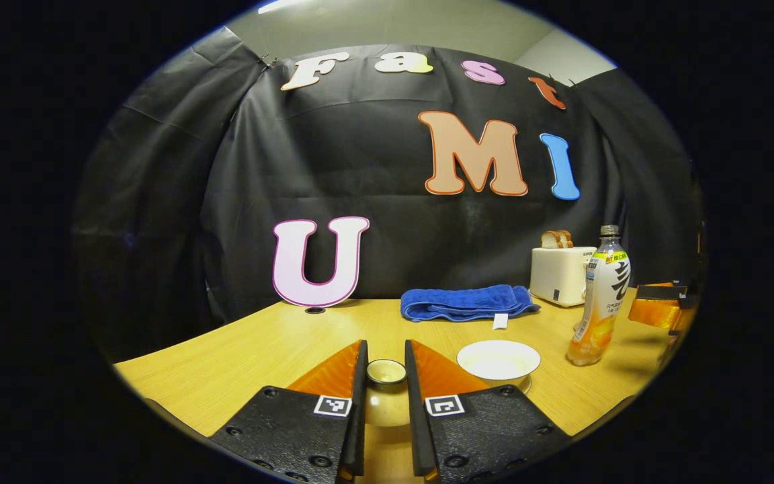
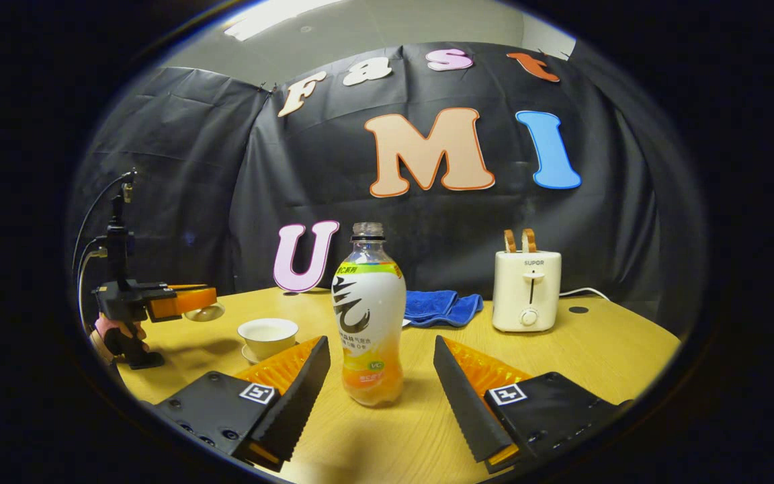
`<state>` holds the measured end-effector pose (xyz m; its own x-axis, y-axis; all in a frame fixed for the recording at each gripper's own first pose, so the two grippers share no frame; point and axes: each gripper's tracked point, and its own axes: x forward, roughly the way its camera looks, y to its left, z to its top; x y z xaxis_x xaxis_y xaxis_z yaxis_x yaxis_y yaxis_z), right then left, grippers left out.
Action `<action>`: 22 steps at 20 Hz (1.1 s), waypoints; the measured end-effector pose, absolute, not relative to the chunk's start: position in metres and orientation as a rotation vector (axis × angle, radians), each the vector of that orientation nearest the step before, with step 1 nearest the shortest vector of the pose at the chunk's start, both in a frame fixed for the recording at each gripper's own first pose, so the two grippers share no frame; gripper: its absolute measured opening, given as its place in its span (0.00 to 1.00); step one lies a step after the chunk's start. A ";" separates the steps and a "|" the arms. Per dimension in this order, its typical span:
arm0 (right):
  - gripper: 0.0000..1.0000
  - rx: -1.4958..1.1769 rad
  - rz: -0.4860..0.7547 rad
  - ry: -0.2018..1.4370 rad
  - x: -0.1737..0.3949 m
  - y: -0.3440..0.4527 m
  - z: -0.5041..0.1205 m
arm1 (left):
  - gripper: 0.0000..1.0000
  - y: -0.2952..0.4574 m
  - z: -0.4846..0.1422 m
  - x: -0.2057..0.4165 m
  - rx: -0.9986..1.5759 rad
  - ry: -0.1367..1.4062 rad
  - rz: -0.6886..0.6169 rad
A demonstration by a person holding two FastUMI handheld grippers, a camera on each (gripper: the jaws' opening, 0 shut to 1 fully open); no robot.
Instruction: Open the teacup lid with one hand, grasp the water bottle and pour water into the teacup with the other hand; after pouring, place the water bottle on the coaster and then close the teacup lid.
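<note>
in the left gripper view the left gripper (image 1: pixel 385 376) has its fingers drawn close, pressing from both sides on the teacup lid (image 1: pixel 386 373), which it holds clear of the table (image 1: pixel 239 356); the open teacup (image 1: pixel 498 360) sits just right of it on a saucer, the water bottle (image 1: pixel 599 302) stands farther right, with a blue towel (image 1: pixel 465 302) and a toaster (image 1: pixel 560 274) behind; in the right gripper view the right gripper (image 2: pixel 381 373) is spread wide, fingers either side of the bottle (image 2: pixel 369 316) without touching it; the teacup (image 2: pixel 267 335) shows at left, and beyond it the left gripper (image 2: pixel 189 300) with the lid (image 2: pixel 204 312) partly hidden under its orange finger; the coaster cannot be made out.
</note>
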<state>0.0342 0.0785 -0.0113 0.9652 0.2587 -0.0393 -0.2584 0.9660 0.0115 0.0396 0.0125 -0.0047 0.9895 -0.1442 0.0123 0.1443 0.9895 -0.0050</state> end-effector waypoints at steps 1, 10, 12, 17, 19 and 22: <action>0.98 0.004 0.266 0.056 0.039 0.083 -0.014 | 0.25 0.013 -0.004 0.039 -0.006 -0.014 -0.149; 0.98 -0.012 0.266 0.146 0.077 0.103 -0.029 | 0.25 0.030 -0.005 0.041 -0.004 -0.011 -0.133; 0.98 -0.015 0.265 0.154 0.084 0.107 -0.031 | 0.25 0.033 -0.005 0.041 -0.005 -0.011 -0.127; 0.82 -0.028 0.232 0.180 0.091 0.104 -0.032 | 0.25 0.034 -0.005 0.041 -0.005 -0.011 -0.126; 0.73 -0.057 0.217 0.177 0.094 0.105 -0.034 | 0.25 0.034 -0.005 0.041 -0.005 -0.010 -0.127; 0.66 -0.131 0.176 0.161 0.093 0.103 -0.031 | 0.25 0.034 -0.005 0.041 -0.005 -0.010 -0.124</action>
<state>0.0929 0.1027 -0.0310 0.9717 0.1638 -0.1702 -0.1846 0.9761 -0.1149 0.0414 0.0342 -0.0052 0.9923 -0.1234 0.0100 0.1235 0.9923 -0.0044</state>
